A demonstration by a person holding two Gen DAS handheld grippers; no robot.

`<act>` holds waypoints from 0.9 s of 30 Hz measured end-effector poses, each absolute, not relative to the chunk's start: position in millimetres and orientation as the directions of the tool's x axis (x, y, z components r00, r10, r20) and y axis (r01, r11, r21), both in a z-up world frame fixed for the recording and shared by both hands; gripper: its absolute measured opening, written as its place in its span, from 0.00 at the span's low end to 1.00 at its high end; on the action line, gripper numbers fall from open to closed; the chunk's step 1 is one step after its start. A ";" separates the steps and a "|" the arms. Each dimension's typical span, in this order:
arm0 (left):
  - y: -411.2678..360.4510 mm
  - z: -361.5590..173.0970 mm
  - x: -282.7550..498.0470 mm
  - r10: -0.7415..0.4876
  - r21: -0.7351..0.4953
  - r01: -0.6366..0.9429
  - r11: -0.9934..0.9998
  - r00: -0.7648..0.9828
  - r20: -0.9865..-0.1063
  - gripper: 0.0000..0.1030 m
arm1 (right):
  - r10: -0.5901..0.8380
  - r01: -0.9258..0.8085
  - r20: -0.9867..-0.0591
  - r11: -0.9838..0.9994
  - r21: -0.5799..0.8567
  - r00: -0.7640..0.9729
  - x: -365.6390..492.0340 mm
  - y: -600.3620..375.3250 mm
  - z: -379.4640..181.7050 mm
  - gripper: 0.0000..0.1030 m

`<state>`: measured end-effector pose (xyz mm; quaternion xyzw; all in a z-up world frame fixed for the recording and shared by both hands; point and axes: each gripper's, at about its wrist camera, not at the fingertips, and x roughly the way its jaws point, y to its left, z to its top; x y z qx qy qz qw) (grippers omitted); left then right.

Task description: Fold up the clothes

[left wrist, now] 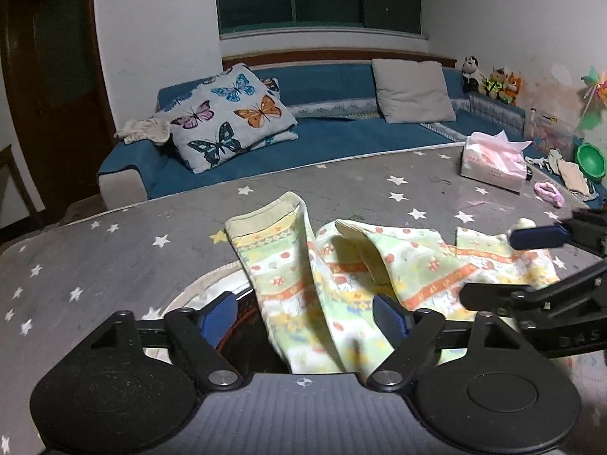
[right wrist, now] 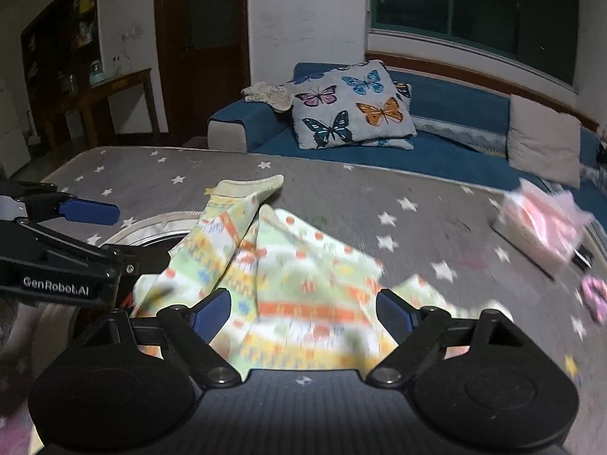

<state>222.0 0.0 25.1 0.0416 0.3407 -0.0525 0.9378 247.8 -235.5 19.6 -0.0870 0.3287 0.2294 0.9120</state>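
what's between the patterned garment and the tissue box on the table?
Bare star-print table cover, nothing else, between the patterned garment and the tissue box. Clearest in the left wrist view; the right wrist view is blurred.

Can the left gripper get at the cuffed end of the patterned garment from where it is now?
Probably yes. The left gripper is open with the patterned garment already running between its fingers, and the cuffed end lies straight ahead on the star-print table cover with nothing between. The right gripper sits off to the side.

Soft printed cotton-like garment (left wrist: 341,265) is lying rumpled on a matt grey star-patterned cloth cover (left wrist: 114,258), between matt black plastic grippers showing small shiny metal rivets.
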 end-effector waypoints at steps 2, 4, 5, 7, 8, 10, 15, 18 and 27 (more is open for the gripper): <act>0.5 20.5 233.5 -0.081 0.037 0.138 0.990 0.753 -0.653 0.73 | 0.358 -0.487 -0.644 0.873 -0.025 0.675 263.5 -226.5 14.6 0.80; -0.4 16.4 242.7 -0.084 0.042 0.148 0.988 0.746 -0.661 0.69 | 0.362 -0.500 -0.656 0.865 -0.028 0.662 280.3 -217.2 6.9 0.76; -0.7 14.4 247.1 -0.088 0.041 0.154 0.987 0.742 -0.665 0.66 | 0.360 -0.503 -0.663 0.864 -0.028 0.656 286.9 -213.9 2.9 0.75; -0.1 10.6 257.0 -0.096 0.037 0.164 0.986 0.731 -0.675 0.65 | 0.359 -0.508 -0.677 0.861 -0.026 0.643 299.2 -208.0 -5.2 0.73; 0.3 7.9 262.5 -0.101 0.032 0.168 0.985 0.725 -0.682 0.65 | 0.362 -0.513 -0.682 0.858 -0.022 0.635 303.6 -206.6 -9.2 0.69; 1.1 2.3 271.3 -0.113 0.015 0.171 0.985 0.709 -0.696 0.59 | 0.364 -0.517 -0.697 0.856 -0.011 0.617 310.9 -205.5 -17.2 0.57; 4.8 -10.5 287.5 -0.134 -0.027 0.168 0.985 0.672 -0.728 0.24 | 0.373 -0.494 -0.711 0.869 0.041 0.596 315.2 -215.9 -23.6 0.20; 9.7 -11.9 285.7 -0.135 -0.042 0.152 0.987 0.674 -0.726 0.08 | 0.365 -0.473 -0.683 0.881 0.033 0.632 306.5 -227.3 -16.0 0.09; 51.2 11.5 221.1 -0.039 -0.055 0.003 0.999 0.744 -0.668 0.02 | 0.335 -0.343 -0.579 0.934 0.101 0.743 256.8 -302.2 31.3 0.07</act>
